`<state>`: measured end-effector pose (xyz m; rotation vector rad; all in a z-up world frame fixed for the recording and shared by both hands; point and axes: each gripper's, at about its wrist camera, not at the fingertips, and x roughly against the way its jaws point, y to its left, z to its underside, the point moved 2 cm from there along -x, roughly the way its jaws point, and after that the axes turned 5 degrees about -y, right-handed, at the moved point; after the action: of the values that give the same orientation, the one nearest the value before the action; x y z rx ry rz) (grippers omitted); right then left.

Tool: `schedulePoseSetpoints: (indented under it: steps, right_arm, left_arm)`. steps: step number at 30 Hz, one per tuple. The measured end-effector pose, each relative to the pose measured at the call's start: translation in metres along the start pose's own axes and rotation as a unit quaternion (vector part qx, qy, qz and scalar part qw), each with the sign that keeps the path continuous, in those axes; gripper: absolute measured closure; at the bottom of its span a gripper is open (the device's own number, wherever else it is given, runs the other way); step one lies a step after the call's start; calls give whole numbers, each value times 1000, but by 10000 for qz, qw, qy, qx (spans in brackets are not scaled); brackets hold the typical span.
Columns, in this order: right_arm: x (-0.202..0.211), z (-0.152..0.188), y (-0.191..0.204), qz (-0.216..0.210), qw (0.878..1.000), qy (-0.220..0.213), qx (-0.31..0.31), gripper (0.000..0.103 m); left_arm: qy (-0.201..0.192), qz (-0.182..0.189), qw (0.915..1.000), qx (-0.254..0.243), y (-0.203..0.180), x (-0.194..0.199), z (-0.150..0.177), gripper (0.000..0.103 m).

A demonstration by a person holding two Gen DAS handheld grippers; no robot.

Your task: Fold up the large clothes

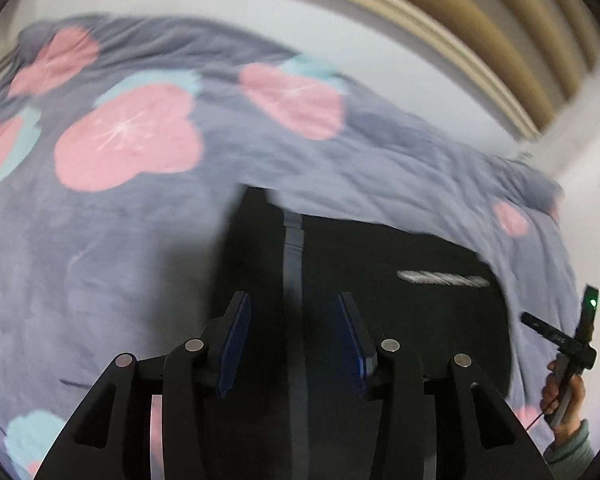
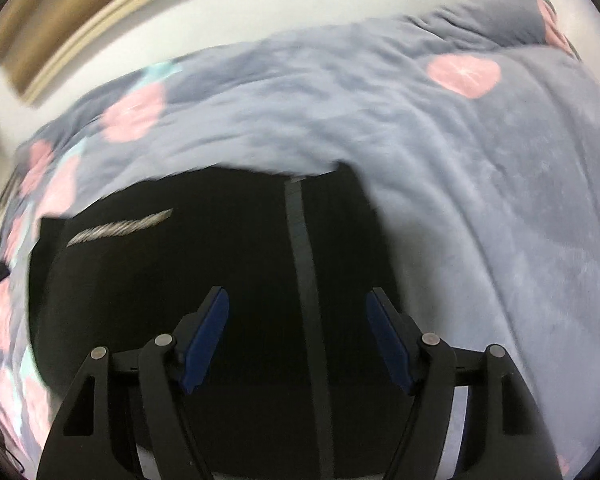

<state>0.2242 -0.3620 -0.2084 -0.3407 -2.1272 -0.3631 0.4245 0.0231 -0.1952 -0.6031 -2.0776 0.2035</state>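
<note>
Two grippers, both with fingers parted and nothing between the blue pads: left gripper (image 1: 292, 344) moderately spread, right gripper (image 2: 298, 344) spread wider, each hanging over the black garment (image 1: 380, 280) and pointing steeply down at it. No cloth pinched by either, so both read as released. The garment lies flat on the bed, dark fabric with a grey strip (image 2: 300, 248) down its middle, probably a zipper or placket, and a small pale logo (image 1: 442, 279) to one side; the frames are too blurred to read it. It sits on top of a grey blanket (image 1: 120, 240) with pink and teal flower prints, which spreads beyond it on all sides. In the left wrist view a hand (image 1: 562, 400) in a greenish sleeve holds the other gripper's handle at the right edge, beside the garment. Further back there is a white wall and a beige striped band, possibly curtain or trim. Step in hand, by my judgement: between folds, with the garment laid out, perhaps already folded narrower, and the fingers free to regrasp. The next move likely calls for each gripper to drop onto a near edge or corner, pinch a single fold cleanly without catching the blanket, then lift and carry it over evenly.
</note>
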Motion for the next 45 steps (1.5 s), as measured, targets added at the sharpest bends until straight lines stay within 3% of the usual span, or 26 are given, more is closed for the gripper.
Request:
schedulePoseSetpoints:
  steps: [3, 6, 10, 13, 18, 21, 24, 27, 30, 32, 34, 36, 37, 45]
  right_arm:
    - [9, 10, 42, -187, 9996, -56, 220, 30]
    - [-1, 23, 73, -308, 9986, 98, 420, 30]
    - [-41, 39, 93, -55, 9970, 450, 630, 30]
    - [-74, 55, 91, 137, 9951, 695, 691, 26]
    - [-95, 70, 95, 386, 9940, 592, 833, 24]
    - [-94, 68, 94, 370, 9942, 644, 773, 24]
    - [-79, 57, 91, 218, 9950, 735, 640, 24]
    - [-53, 31, 91, 42, 9981, 281, 549, 25]
    - [-52, -1, 91, 86, 9986, 25, 529, 25]
    - [-70, -15, 91, 137, 9985, 120, 513, 37]
    - [-94, -17, 96, 100, 9978, 468, 466, 37]
    - [-120, -14, 95, 4, 9960, 788, 419, 36]
    - [-129, -14, 93, 3, 9953, 878, 420, 34]
    - [-147, -8, 99, 173, 9951, 798, 564, 29]
  left_arm:
    - [115, 513, 9986, -107, -52, -1, 23, 57]
    - [319, 742, 9961, -350, -95, -18, 45, 57]
    - [629, 505, 9944, -684, -128, -62, 77, 57]
    - [834, 107, 9931, -817, -127, -94, 98, 57]
    - [889, -260, 9908, -990, -124, -126, 111, 58]
    - [838, -395, 9902, -1042, -127, -128, 111, 57]
    - [846, -301, 9906, -1030, -131, -115, 105, 57]
    - [642, 58, 9940, -882, -133, -85, 78, 56]
    - [357, 67, 9967, -723, -130, -71, 51, 56]
    - [395, 96, 9976, -568, -124, -79, 35, 56]
    - [552, -60, 9969, -558, -116, -98, 31, 56]
    - [995, -17, 9943, -380, -106, -131, 33, 56]
    - [1028, 7, 9942, -304, -103, -139, 34, 56]
    - [1056, -228, 9930, -471, -104, -158, 40, 56]
